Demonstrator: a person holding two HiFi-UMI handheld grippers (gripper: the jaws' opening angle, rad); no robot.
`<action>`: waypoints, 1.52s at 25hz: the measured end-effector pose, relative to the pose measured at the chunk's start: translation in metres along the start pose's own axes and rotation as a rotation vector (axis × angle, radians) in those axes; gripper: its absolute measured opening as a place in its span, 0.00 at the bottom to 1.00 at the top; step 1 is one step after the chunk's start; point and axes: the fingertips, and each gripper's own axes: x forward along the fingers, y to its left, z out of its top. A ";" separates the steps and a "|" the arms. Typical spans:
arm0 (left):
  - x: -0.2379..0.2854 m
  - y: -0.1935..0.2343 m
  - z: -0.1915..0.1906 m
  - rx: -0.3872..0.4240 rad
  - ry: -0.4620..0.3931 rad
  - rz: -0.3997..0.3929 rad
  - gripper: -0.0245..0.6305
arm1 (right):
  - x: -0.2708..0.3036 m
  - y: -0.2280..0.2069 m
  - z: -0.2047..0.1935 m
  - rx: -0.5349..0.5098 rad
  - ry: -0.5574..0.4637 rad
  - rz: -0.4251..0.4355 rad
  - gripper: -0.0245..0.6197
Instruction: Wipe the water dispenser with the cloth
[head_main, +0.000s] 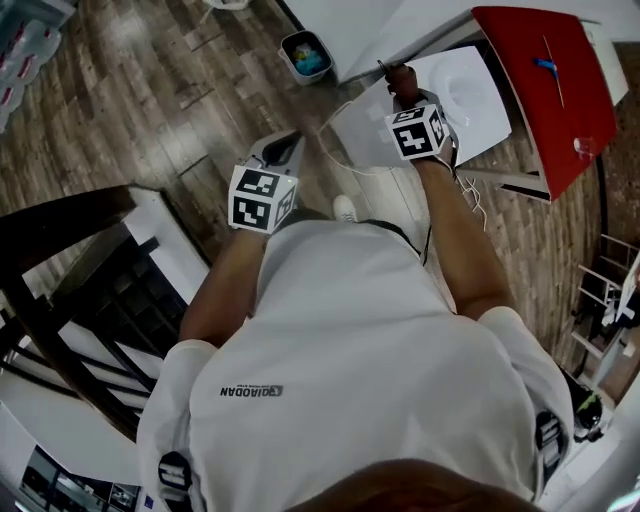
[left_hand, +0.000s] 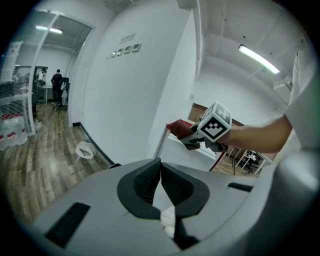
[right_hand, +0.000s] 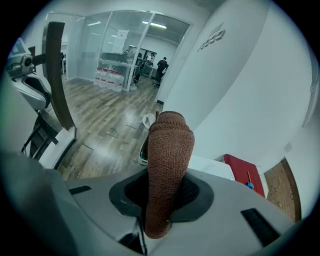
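Note:
My right gripper (head_main: 402, 90) is shut on a brown knitted cloth (head_main: 401, 76), which sticks up between the jaws as a folded wad (right_hand: 169, 150) in the right gripper view. The cloth hangs over the near left edge of the white water dispenser (head_main: 470, 95), whose top has a round recess. Whether cloth and dispenser touch I cannot tell. My left gripper (head_main: 284, 152) is held back to the left of the dispenser, over the floor. Its jaws (left_hand: 160, 172) are shut with nothing between them. From the left gripper view I see the right gripper (left_hand: 186, 141) and the cloth (left_hand: 180, 129).
A red-topped table (head_main: 548, 90) with a blue pen (head_main: 545, 66) stands right of the dispenser. A white wall (head_main: 360, 25) runs behind it. A small bin (head_main: 306, 55) sits on the wooden floor. A dark rack (head_main: 70, 300) stands at the left. A white cable (head_main: 345, 165) hangs by the dispenser.

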 end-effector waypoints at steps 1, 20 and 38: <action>0.002 0.002 -0.003 0.004 0.013 -0.023 0.04 | 0.002 0.003 -0.001 -0.004 0.014 -0.020 0.15; 0.031 0.008 -0.039 -0.027 0.106 -0.138 0.04 | 0.102 0.052 -0.057 -0.034 0.202 -0.099 0.15; 0.024 0.038 -0.070 -0.089 0.175 -0.064 0.04 | 0.227 0.125 -0.126 -0.003 0.337 0.024 0.15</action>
